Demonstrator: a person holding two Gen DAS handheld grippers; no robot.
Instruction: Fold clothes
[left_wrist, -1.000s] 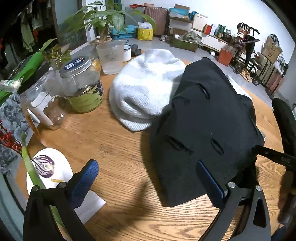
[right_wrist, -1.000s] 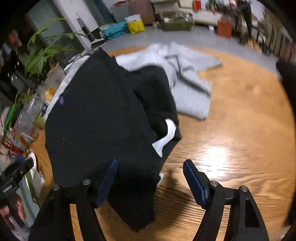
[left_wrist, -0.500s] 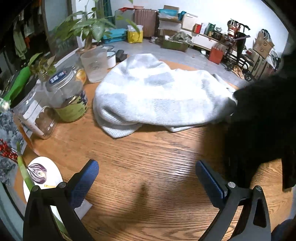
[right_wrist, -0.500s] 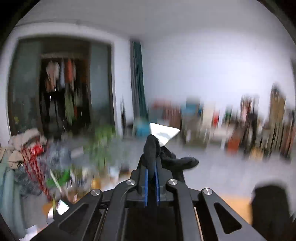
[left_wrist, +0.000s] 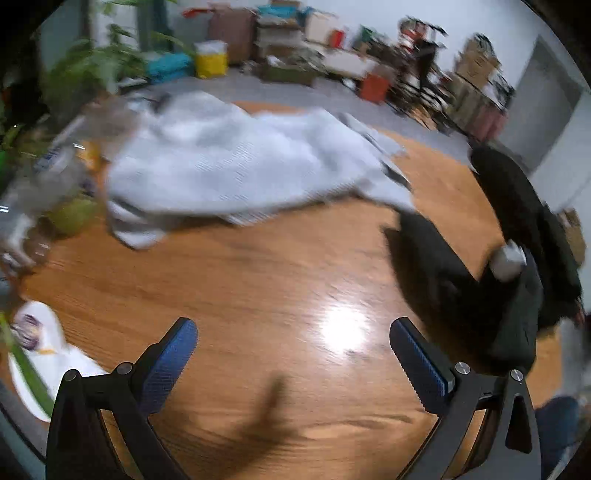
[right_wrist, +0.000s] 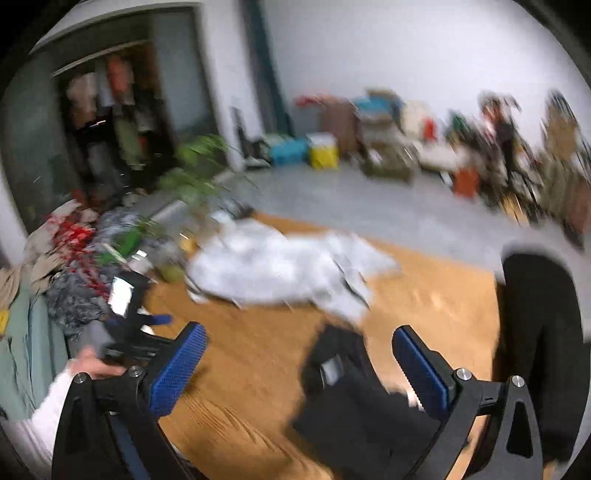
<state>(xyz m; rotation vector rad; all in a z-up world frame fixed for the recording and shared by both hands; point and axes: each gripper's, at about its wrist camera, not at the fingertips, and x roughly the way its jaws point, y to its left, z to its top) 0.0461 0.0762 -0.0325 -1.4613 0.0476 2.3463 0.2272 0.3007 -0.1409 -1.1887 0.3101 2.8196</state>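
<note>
While both views are smeared by blur, each shows the wooden table (left_wrist: 258, 295) with a pale grey garment (left_wrist: 236, 170) spread across its far side. Only the right wrist view shows a hand (right_wrist: 92, 363) in a white sleeve (right_wrist: 37, 417) at lower left gripping the other tool. The left gripper (left_wrist: 293, 360) stands wide apart over bare wood with nothing between its blue pads. The right gripper (right_wrist: 295, 369) has its jaws opening, nearly at their widest; a black garment (right_wrist: 354, 402) lies crumpled on the table below and between them, unpinched. In the left wrist view this black garment (left_wrist: 443, 266) sits at the right, beside a dark chair back (left_wrist: 517, 206). Jars at the left edge are too blurred to make out.
</note>
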